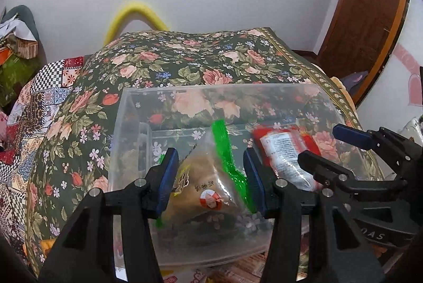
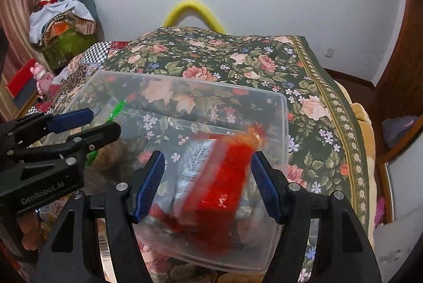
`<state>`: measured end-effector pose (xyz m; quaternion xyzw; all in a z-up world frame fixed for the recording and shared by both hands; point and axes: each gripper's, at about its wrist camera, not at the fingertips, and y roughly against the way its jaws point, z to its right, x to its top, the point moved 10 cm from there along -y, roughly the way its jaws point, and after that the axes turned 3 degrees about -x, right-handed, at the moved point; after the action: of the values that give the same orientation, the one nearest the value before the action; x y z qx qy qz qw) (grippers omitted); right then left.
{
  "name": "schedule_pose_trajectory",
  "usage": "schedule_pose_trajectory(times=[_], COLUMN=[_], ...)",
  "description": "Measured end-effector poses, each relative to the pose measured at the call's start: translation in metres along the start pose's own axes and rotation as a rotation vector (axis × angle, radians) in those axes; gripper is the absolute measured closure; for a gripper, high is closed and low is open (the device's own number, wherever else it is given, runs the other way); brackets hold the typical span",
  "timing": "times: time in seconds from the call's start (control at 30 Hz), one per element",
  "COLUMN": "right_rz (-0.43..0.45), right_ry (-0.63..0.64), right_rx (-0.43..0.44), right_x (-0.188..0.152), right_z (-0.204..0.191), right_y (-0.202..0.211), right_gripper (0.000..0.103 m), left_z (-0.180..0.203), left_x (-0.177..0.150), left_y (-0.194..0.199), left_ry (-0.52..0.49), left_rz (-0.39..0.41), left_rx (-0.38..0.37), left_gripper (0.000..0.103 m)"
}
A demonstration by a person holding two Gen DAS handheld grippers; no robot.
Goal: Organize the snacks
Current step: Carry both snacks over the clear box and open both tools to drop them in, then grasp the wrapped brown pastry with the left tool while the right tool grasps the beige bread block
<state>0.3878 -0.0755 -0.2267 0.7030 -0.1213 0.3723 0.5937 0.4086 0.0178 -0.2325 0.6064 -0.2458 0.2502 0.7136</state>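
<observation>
A clear plastic bin (image 1: 127, 108) (image 2: 283, 108) stands on the floral bedspread. My left gripper (image 1: 211, 177) is open above the bin. A brown snack bag with green edges (image 1: 208, 177) lies between its fingers, over the bin's left side, free of the pads. My right gripper (image 2: 208, 182) is open above the bin's right side. A red snack packet (image 2: 224, 177), blurred by motion, is between its fingers without touching them. The red packet (image 1: 285, 153) also shows in the left wrist view, beside the right gripper's fingers (image 1: 325, 166).
The floral bedspread (image 1: 185, 58) covers a bed that runs to the far wall. A yellow curved tube (image 1: 132, 16) stands behind it. Piled boxes and clothes (image 2: 63, 26) sit at the far left. More snack packets (image 1: 238, 269) lie under the bin's near edge.
</observation>
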Motion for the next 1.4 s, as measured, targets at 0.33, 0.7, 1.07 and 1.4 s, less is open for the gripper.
schedule_pose_trajectory(times=[0.33, 0.7, 1.07, 1.4], right_rz=[0.061, 0.166, 0.134, 0.013], right_ry=[0.014, 0.0, -0.039, -0.114], right_rx=[-0.009, -0.003, -0.048, -0.078], right_x=[0.005, -0.003, -0.046, -0.1], right_z=[-0.002, 0.002, 0.012, 0.028], right_y=[0.031, 0.1, 0.117, 0.093], right_gripper=[0.026, 0.018, 0.011, 0.011], left_z=[-0.001, -0.026, -0.103, -0.161], left_x=[0.0, -0.016, -0.071, -0.116], left_y=[0.046, 0.138, 0.163, 0.128], left_ry=[0.003, -0.04, 0.027, 0.117], left_rz=[0.046, 0.143, 0.083, -0.017], left_rx=[-0.028, 0.029, 0.135, 0.179], left_gripper=[0.047, 0.022, 0.015, 0.015])
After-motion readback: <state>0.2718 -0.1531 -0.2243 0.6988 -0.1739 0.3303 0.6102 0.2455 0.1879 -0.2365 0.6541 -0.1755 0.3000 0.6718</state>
